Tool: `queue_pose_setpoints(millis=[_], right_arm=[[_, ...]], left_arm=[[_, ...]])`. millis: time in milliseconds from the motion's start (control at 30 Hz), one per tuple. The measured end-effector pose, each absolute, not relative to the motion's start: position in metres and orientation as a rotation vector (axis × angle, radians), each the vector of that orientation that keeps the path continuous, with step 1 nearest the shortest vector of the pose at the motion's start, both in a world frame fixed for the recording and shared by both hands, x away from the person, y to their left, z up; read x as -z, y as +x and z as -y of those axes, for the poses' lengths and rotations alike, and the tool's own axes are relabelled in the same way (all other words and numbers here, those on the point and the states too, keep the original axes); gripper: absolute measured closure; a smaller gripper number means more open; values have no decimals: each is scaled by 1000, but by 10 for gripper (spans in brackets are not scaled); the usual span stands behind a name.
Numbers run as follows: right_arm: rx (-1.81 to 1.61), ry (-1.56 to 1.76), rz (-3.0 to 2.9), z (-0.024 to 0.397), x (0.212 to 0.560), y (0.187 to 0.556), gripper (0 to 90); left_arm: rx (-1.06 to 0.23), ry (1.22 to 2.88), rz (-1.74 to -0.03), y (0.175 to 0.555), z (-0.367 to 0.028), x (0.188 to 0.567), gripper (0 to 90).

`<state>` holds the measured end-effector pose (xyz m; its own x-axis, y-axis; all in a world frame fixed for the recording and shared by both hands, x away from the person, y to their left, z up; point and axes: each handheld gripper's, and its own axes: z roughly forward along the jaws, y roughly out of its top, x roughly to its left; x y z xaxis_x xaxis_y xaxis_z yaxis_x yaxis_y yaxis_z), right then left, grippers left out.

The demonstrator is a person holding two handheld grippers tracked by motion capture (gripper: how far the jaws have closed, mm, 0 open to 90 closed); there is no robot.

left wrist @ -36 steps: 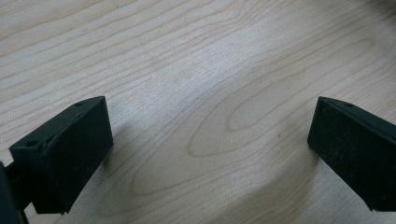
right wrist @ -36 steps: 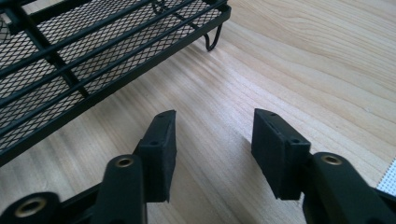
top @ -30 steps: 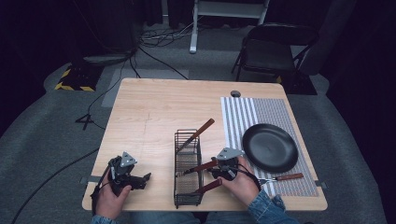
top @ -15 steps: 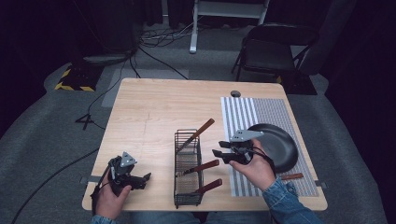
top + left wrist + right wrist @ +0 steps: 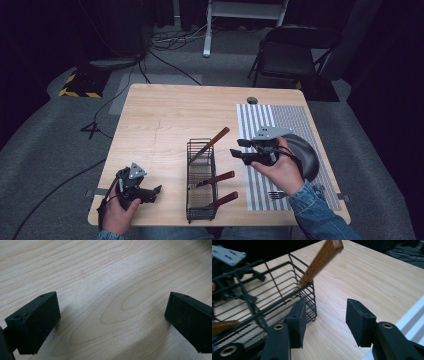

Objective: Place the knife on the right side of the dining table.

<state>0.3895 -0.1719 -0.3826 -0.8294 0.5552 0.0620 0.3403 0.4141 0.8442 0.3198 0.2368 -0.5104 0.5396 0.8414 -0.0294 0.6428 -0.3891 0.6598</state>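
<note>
One wire basket [image 5: 201,180] holds three wooden-handled utensils [image 5: 216,178], just left of the right gripper [image 5: 236,148], whose empty jaws stand apart and have just been opening. One dark pan [image 5: 305,156] lies behind that hand on one striped mat [image 5: 295,120]; one fork [image 5: 278,194] lies near the wrist. The left gripper [image 5: 156,191], jaws wide apart, rests on the table [image 5: 165,115].

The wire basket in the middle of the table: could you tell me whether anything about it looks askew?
Slightly. In the wire basket, three wooden handles stick out over its right rim at different slants instead of standing upright. The basket itself stands level; nothing looks spilled or damaged.
</note>
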Motion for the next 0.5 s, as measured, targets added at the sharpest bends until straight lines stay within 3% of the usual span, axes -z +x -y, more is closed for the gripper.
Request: queue_pose_setpoints(millis=[500], right_arm=[[-1537, 754, -2432, 173, 355, 405, 467]], left_arm=[[-414, 2155, -1194, 320, -237, 510, 2]])
